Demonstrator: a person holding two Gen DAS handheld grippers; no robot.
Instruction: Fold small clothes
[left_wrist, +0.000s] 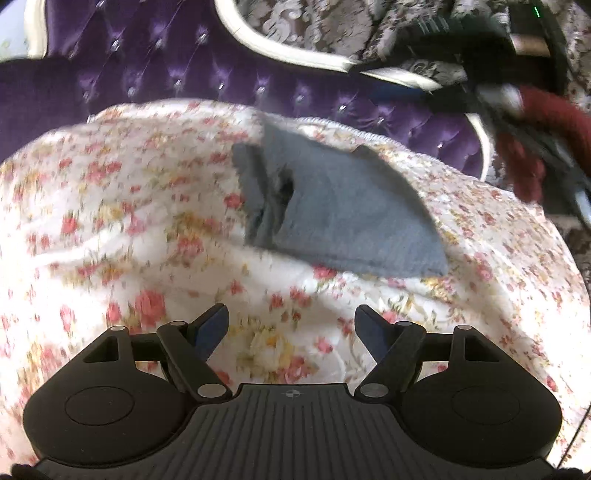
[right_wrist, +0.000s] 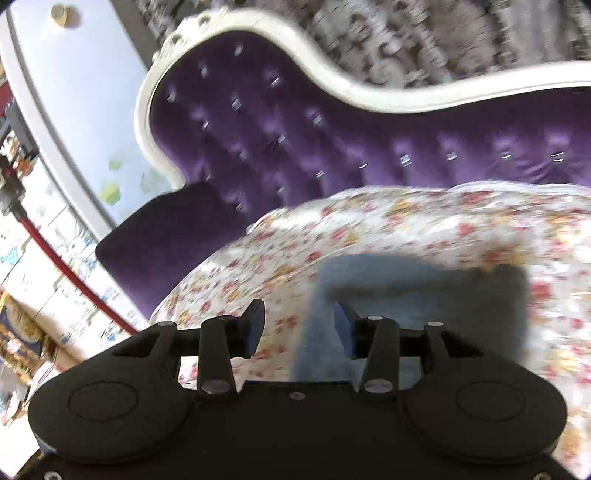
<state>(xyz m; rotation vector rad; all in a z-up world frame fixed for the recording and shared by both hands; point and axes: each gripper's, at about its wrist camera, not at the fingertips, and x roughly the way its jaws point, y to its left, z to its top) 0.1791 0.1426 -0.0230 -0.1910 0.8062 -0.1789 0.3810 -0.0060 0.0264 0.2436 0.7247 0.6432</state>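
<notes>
Left wrist view: the left gripper (left_wrist: 291, 325), black with blue pads, has its jaws standing well apart and nothing between them; below them lies only the white quilted bedspread printed with pink and yellow flowers (left_wrist: 122, 206). The folded grey-blue knitted garment (left_wrist: 343, 218) rests on that bedspread at about twelve o'clock from the fingertips, well apart from them, its layered open edge turned toward nine o'clock. Behind it rises the purple button-tufted velvet headboard with a cream carved frame (left_wrist: 155, 62). At two o'clock the right gripper (left_wrist: 491, 88) appears as a dark, blurred shape beside a dark red sleeve (left_wrist: 535, 147).

Right wrist view (strongly blurred): the right gripper (right_wrist: 299, 325) holds its jaws apart, the pads pressing on nothing. The grey-blue garment (right_wrist: 424, 291) lies on the flowered bedspread (right_wrist: 369, 225) under and just beyond the right-hand finger (right_wrist: 345, 332), extending toward two o'clock. The headboard (right_wrist: 280, 122) fills twelve o'clock.
</notes>
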